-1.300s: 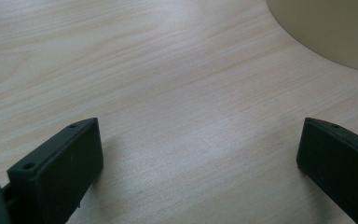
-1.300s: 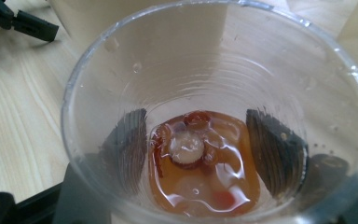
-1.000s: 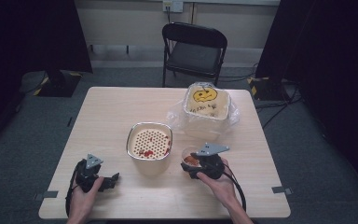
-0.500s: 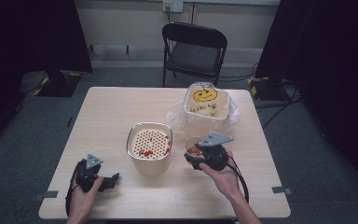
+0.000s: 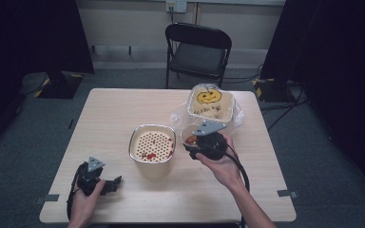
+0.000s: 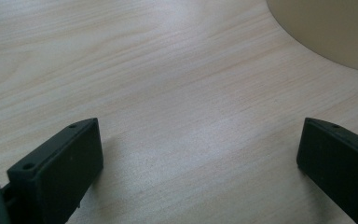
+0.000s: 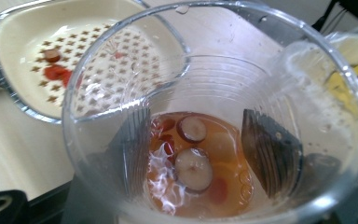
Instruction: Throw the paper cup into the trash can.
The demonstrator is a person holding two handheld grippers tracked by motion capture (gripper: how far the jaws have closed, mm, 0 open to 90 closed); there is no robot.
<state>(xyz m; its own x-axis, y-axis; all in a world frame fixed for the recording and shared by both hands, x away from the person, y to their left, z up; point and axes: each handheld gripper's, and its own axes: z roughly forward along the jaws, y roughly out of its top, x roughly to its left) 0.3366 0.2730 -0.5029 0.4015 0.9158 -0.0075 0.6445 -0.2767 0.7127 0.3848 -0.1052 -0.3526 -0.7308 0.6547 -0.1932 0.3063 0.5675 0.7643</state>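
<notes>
My right gripper [image 5: 196, 142] is shut on a clear plastic cup [image 5: 190, 136], held just right of a cream pot with a perforated strainer insert [image 5: 152, 145]. Seen from the right gripper view, the cup [image 7: 307, 93] holds amber liquid with sliced red fruit [image 7: 193, 165], and the black jaws press on its sides. A few red pieces lie on the strainer [image 7: 56, 70]. My left gripper [image 5: 110, 184] rests near the table's front left. Its jaws stand wide open [image 6: 200, 135] over bare wood, with the pot's wall [image 6: 331, 32] ahead.
A lidded tub with a yellow smiley face [image 5: 210, 101] sits in a clear plastic bag at the table's far right. A black folding chair [image 5: 197, 52] stands behind the wooden table [image 5: 114, 114]. Dark curtains flank the room.
My right gripper has carried the cup away from the person, closer to the pot's right side. The left gripper has stayed put.
</notes>
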